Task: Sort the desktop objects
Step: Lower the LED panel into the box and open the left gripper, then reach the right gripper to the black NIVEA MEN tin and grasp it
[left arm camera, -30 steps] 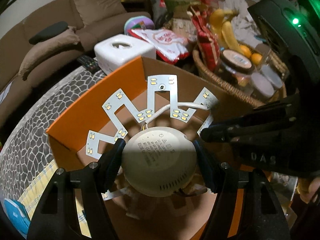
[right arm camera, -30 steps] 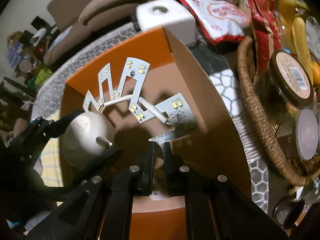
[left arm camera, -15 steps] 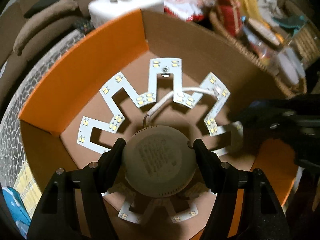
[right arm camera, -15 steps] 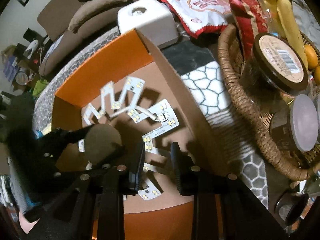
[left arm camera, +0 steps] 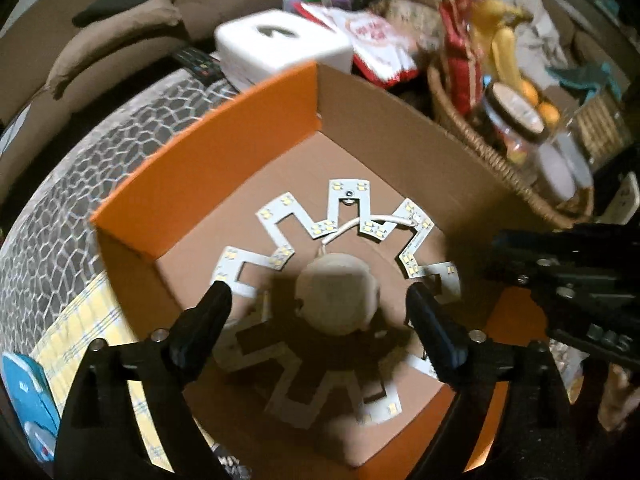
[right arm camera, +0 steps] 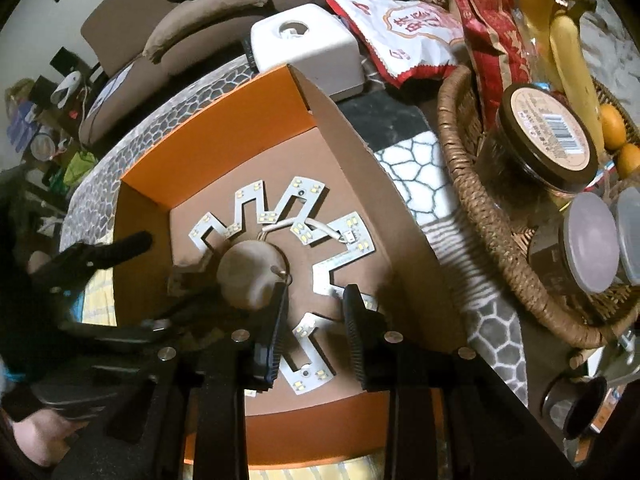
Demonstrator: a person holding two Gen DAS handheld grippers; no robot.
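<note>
left claw (left arm camera: 316, 300): opening wide, holding nothing
right claw (right arm camera: 314, 300): opening slightly, empty
risk: fingers snag the light board (left arm camera: 344, 216) in the box (left arm camera: 208, 168)

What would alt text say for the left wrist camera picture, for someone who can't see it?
Seen from above, a star-shaped LED light board with a round cream driver unit lies inside an open orange cardboard box. The left gripper hangs over it, its jaws opening and clear of the unit. Behind stand a white tissue box and a wicker basket.

Both wrist views, steeply down, sharing box (left arm camera: 208, 152)
</note>
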